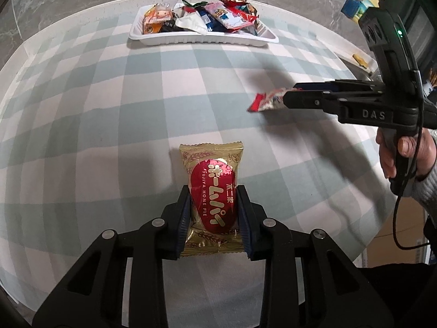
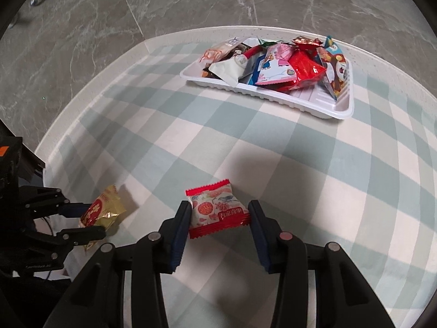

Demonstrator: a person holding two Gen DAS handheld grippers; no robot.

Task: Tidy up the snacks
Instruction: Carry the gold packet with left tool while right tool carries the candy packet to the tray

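The left gripper [image 1: 213, 218] pinches the gold pie packet [image 1: 211, 201], the right gripper [image 2: 220, 220] holds the red-white snack packet [image 2: 217, 209] with a gap at the right pad, and its far side is hidden.

Even indoor light, soft shadows on the checked tablecloth [image 1: 109, 109], foil glare, slight motion blur, strong fisheye edge bending, dark corners

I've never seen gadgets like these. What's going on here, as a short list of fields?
left tongs: shut on gold packet
right tongs: shut on red-and-white packet
white tray: far side of table, piled with wrapped snacks
table: checked cloth, pale green and white
snacks outside tray: only the two being held
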